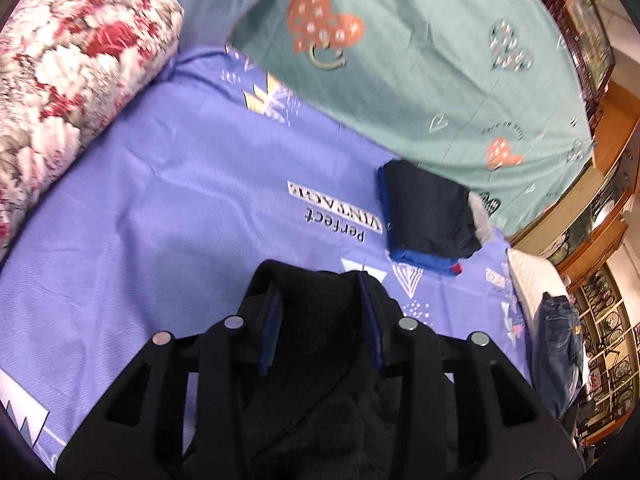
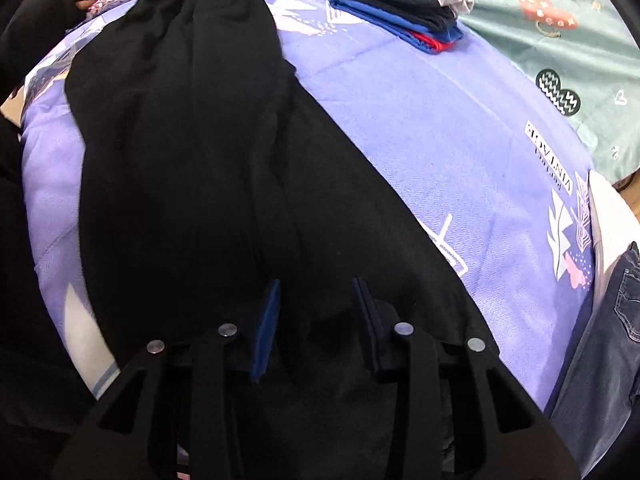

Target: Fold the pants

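The black pants (image 2: 180, 140) lie lengthwise on the purple bed cover (image 2: 440, 140), running from the near edge toward the far left. In the right wrist view my right gripper (image 2: 316, 284) points down onto their near end, and black cloth fills the gap between its blue pads (image 2: 266, 328). The left wrist view shows a bunched fold of the black pants (image 1: 316, 360) pinched between the fingers of my left gripper (image 1: 316, 276), held above the purple cover (image 1: 180, 200).
A folded stack of dark, blue and red clothes (image 1: 428, 212) (image 2: 400, 4) sits by the teal sheet (image 1: 420, 60). A floral bolster (image 1: 72, 72) lies at the far left. Jeans (image 2: 612, 340) (image 1: 556, 344) hang at the bed's right edge. A wooden cabinet (image 1: 600, 80) stands beyond.
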`<action>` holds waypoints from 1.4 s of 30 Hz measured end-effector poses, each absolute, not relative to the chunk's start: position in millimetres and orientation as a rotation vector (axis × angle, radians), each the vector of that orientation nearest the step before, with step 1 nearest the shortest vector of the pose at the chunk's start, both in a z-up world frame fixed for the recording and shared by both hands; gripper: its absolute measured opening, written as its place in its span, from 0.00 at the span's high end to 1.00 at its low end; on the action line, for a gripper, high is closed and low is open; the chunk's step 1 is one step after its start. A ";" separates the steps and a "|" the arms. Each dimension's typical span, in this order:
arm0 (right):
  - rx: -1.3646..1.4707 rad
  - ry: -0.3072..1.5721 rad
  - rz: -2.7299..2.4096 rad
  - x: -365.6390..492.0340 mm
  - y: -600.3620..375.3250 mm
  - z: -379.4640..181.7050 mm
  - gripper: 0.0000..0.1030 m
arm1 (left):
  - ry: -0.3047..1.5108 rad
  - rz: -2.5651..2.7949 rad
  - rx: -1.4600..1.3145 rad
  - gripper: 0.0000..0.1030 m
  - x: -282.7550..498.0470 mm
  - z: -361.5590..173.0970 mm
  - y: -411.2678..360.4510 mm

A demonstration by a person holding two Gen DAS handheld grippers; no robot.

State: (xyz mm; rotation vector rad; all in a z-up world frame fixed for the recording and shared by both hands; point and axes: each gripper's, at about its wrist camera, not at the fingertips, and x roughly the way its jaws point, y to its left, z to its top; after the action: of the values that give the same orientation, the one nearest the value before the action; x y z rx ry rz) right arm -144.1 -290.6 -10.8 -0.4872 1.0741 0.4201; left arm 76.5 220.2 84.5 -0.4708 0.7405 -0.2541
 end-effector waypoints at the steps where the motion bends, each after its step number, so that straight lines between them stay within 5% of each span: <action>1: -0.458 1.097 0.450 -139.5 -292.5 -10.9 0.96 | 0.729 -0.252 -0.470 0.65 71.0 88.3 222.2; 12: -0.290 0.914 0.352 -74.8 -342.1 79.7 0.96 | 0.646 -0.224 -0.493 0.65 49.1 115.4 241.6; 17: -0.211 0.913 0.273 27.1 -372.5 110.9 0.96 | 0.632 -0.148 -0.505 0.64 78.3 116.9 257.9; 18: -0.205 0.918 0.255 49.4 -373.6 110.6 0.89 | 0.650 -0.126 -0.508 0.64 90.1 112.3 260.1; 20: -0.272 0.907 0.047 114.5 -380.1 98.4 0.31 | 0.714 -0.050 -0.519 0.63 121.4 90.0 267.2; 21: -0.278 0.902 -0.081 132.6 -390.7 90.5 0.27 | 0.760 -0.023 -0.525 0.63 133.7 76.2 269.4; 27: -0.104 0.950 -0.090 136.5 -419.8 68.6 0.26 | 0.864 0.018 -0.512 0.63 159.6 30.0 275.1; 30: -0.248 0.936 0.076 81.6 -388.3 57.7 0.13 | 0.862 -0.002 -0.542 0.62 164.9 26.9 278.6; 34: -0.516 0.931 0.246 14.4 -338.7 15.4 0.11 | 0.864 0.016 -0.528 0.62 175.8 26.2 274.4; 42: -0.472 1.055 0.264 28.2 -329.5 -37.2 0.30 | 0.875 0.040 -0.528 0.64 185.1 41.5 277.7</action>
State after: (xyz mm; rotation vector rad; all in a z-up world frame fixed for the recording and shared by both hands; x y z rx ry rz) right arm 28.2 -329.5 -37.2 -0.4724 1.0551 0.2639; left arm 185.1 277.7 41.5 -0.5281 0.8749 0.0397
